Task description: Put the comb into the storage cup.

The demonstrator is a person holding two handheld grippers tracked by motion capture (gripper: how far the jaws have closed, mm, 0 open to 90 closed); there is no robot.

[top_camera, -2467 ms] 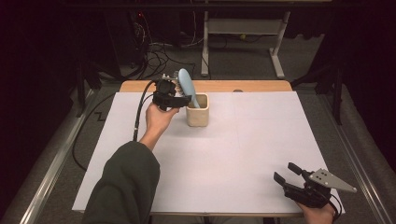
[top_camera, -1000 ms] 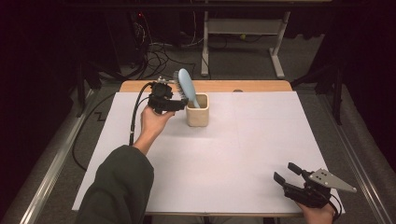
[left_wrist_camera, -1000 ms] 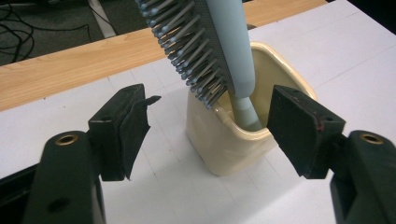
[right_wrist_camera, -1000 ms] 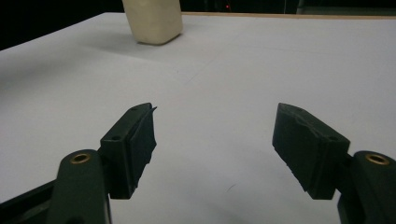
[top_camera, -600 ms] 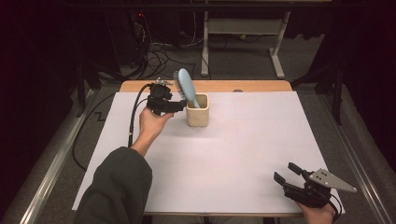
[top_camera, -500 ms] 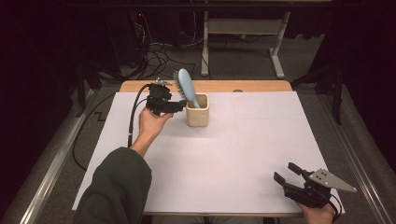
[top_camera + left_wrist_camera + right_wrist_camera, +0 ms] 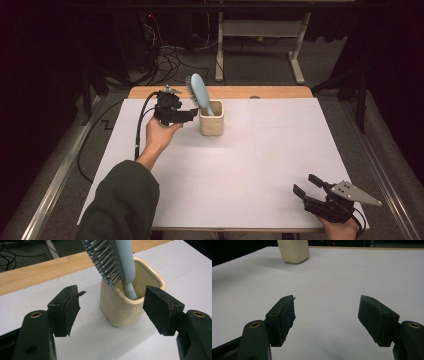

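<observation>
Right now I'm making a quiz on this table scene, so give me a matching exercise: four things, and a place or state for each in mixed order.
Things:
1. hairbrush
2. cup
3. left gripper
4. right gripper

Places or states:
A. open, near the table's front corner
B. cream, standing on the white sheet
C. open, just beside the cup
D. light blue, handle down in the cup

Pairs: 1-D, 2-B, 3-C, 4-A
</observation>
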